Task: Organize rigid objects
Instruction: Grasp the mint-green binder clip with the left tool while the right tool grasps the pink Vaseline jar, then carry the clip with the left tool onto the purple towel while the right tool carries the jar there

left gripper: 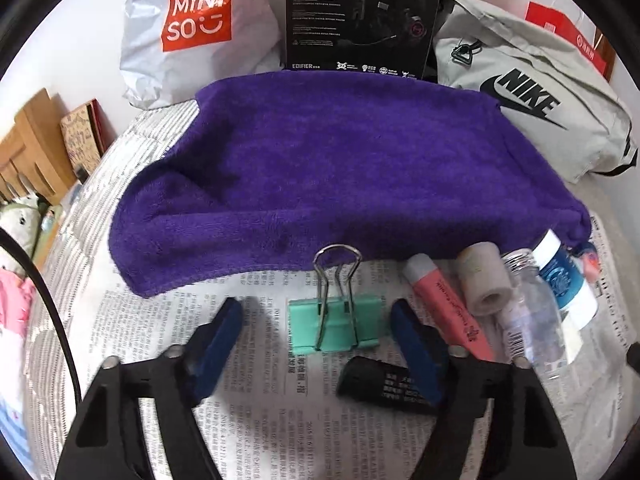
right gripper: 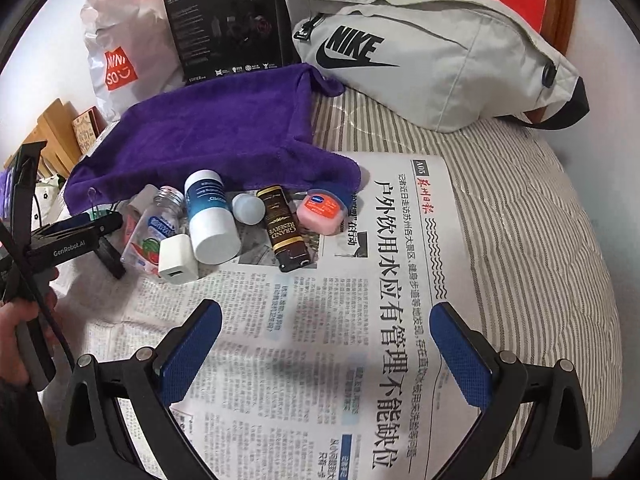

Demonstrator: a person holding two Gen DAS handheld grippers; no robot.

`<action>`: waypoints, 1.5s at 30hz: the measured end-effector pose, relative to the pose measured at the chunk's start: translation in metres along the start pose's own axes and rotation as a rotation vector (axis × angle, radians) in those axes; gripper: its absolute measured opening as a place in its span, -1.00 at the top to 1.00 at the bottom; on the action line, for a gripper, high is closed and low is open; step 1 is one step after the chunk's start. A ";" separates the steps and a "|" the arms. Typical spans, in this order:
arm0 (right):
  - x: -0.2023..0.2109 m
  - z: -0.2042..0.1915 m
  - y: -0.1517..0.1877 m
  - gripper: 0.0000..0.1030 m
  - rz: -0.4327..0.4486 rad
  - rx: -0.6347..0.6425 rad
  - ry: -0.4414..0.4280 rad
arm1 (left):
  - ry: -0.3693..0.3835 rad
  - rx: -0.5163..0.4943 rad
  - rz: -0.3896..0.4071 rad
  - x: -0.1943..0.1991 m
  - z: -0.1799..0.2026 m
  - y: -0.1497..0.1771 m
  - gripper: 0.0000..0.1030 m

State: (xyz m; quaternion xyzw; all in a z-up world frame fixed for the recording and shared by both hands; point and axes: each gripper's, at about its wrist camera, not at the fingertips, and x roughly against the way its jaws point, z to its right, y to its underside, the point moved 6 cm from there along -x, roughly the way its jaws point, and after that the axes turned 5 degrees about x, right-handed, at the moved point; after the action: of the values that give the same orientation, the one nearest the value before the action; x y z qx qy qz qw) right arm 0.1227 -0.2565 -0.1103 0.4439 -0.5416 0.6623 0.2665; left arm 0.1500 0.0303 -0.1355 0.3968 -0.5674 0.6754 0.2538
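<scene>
I am holding my left gripper [left gripper: 316, 320] spread wide, its blue pads [left gripper: 218, 340] released and gripping nothing. Between them the mint binder clip [left gripper: 334, 324] is lying flat on the newspaper [left gripper: 200, 312], its wire handles pointing away toward the purple towel [left gripper: 340, 168]. A small black block with white print [left gripper: 384, 384] is sitting just inside my right-hand pad. Beyond that pad, a pink tube [left gripper: 448, 308], a beige tape roll [left gripper: 484, 284] and a clear bottle [left gripper: 532, 312] are lying side by side, with a blue-labelled white bottle [left gripper: 564, 276] touching the towel's hem.

I am keeping my right gripper [right gripper: 326, 352] wide open too, its pads [right gripper: 192, 352] hovering over bare newsprint and grasping nothing. Ahead, the items are clustering along the towel's near edge: a white charger cube [right gripper: 178, 266], the blue-and-white bottle [right gripper: 210, 216] lying on its side, a clear bottle with a watermelon label [right gripper: 154, 232], a pale round cap [right gripper: 248, 208], a dark brown Grand Reserve tube [right gripper: 286, 230] and a pink jar with an orange lid [right gripper: 322, 210]. My left gripper [right gripper: 94, 226] is showing at the left edge, beside that cluster.

Farther back, a grey Nike bag [right gripper: 432, 56], a black Edifier box [right gripper: 228, 24] and a Miniso bag [right gripper: 120, 64] are resting against the wall.
</scene>
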 end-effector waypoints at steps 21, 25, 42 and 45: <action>-0.062 0.015 -0.050 -0.35 -0.005 -0.059 -0.032 | 0.044 -0.056 0.035 0.005 0.002 0.006 0.20; -0.074 0.013 -0.058 -0.31 0.002 -0.095 -0.019 | 0.045 -0.058 0.038 0.006 0.002 0.007 0.20; -0.068 0.024 -0.044 0.03 -0.008 0.016 0.043 | 0.065 -0.067 0.051 0.007 0.002 0.007 0.20; -0.064 0.021 -0.042 0.15 -0.011 0.018 0.021 | 0.072 -0.071 0.045 0.008 0.002 0.007 0.20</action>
State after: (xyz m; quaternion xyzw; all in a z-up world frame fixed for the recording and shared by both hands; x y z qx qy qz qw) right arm 0.1940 -0.2570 -0.1457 0.4422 -0.5303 0.6703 0.2721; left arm 0.1402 0.0254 -0.1330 0.3499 -0.5904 0.6743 0.2727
